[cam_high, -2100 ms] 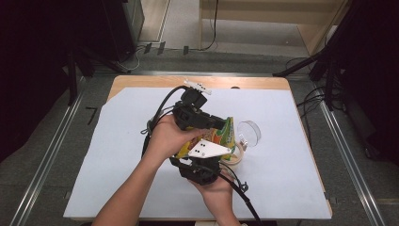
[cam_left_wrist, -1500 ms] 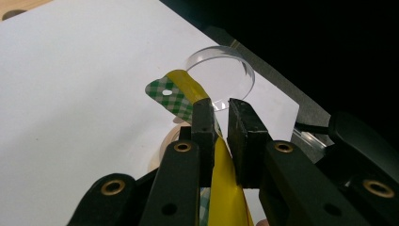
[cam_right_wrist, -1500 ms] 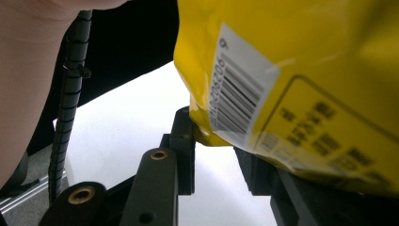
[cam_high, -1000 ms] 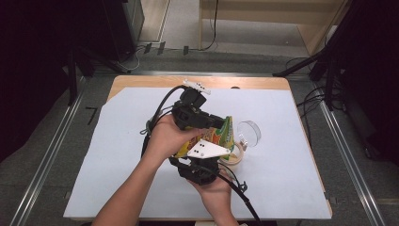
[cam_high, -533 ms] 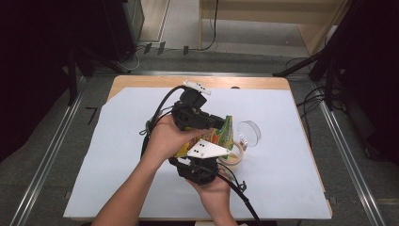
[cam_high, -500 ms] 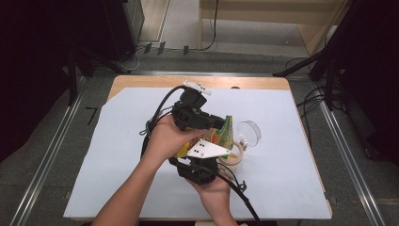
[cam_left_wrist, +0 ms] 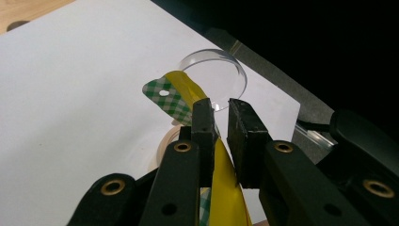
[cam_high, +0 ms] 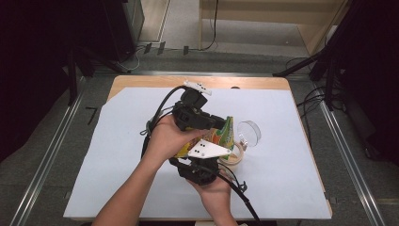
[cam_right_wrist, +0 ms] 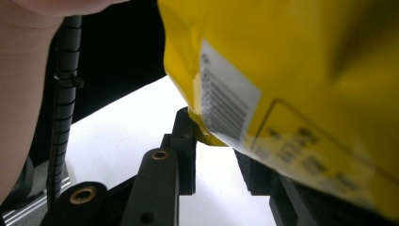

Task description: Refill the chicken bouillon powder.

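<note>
Counter (cam_high: 141, 84): wooden top, covered almost wholly by a white sheet (cam_high: 117, 160). All other items are placed with reference to the yellow packet.

Yellow packet (cam_high: 221, 134): a yellow snack bag with a green-checked top tab, held clear of the sheet near the middle of the counter, between both tools.

Left hand-held gripper (cam_left_wrist: 217, 123): jaws clamped on the packet's upper edge, just below the checked tab. Right hand-held gripper (cam_right_wrist: 214, 136): beneath the packet's lower corner; the left jaw touches the corner, but whether the pair presses on it I cannot tell.

Clear round lid (cam_high: 248, 133): just beyond the packet, on the far side from the person, tilted on edge. Tape roll (cam_high: 235, 155): on the sheet directly under the packet.

Risk assessment: the left grip sits on a thin strip of film near the tab; a pull in opposing directions could slip or tear that edge. If it slips, the packet would likely drop onto the tape roll or knock the lid over.
</note>
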`<state>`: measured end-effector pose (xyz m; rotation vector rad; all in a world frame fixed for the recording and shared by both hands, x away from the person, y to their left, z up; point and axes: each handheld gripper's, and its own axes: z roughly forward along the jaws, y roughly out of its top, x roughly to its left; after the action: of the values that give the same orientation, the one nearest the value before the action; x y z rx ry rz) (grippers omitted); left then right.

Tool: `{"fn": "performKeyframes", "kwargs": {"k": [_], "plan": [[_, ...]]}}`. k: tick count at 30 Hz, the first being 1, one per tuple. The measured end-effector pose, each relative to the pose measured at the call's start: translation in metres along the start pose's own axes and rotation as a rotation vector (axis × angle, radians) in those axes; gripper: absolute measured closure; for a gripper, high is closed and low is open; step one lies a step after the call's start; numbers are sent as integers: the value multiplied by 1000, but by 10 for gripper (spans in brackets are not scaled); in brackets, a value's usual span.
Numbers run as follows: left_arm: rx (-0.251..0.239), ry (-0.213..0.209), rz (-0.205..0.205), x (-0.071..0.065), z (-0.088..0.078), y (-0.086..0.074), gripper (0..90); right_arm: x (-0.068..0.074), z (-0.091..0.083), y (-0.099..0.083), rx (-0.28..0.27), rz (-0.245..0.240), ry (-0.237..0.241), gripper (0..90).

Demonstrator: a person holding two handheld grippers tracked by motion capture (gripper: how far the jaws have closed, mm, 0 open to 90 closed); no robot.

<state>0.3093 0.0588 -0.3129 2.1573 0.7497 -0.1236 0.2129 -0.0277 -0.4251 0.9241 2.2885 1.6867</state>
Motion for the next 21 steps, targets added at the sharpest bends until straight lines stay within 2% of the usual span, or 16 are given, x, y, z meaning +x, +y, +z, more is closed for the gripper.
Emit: {"fn": "performKeyframes", "kwargs": {"k": [21], "plan": [[0, -16, -20, 7, 1, 1, 813, -1, 1, 2, 22, 7, -3, 714]]}}
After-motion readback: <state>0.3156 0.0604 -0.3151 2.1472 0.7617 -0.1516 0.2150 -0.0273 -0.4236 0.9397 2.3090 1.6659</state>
